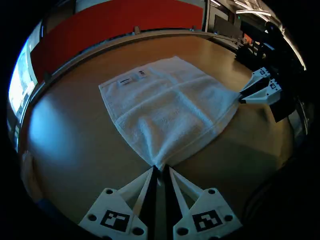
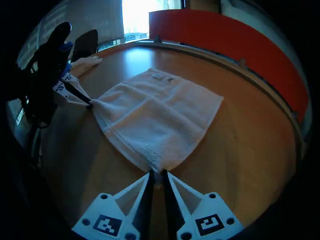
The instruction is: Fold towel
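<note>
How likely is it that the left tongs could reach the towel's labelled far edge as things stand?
Probably yes: the towel lies flat, nothing stands between the left tongs and the labels. They are shut on the near corner, which would come along.

Left gripper [image 1: 161,169] and right gripper [image 2: 157,173] jaws clamp towel [image 1: 168,108] corners

Dim overall — window [image 2: 144,18] glare blown out, fisheye edges bend, darken.

1. The left gripper [image 1: 161,169] has white, wedge-shaped fingers [image 1: 114,200] with dark inner faces.
2. Each finger base carries a black-and-white square marker [image 1: 116,220] with small round holes [image 1: 108,192] around it.
3. The right gripper [image 2: 157,173] is built the same way, with its own markers.
</note>
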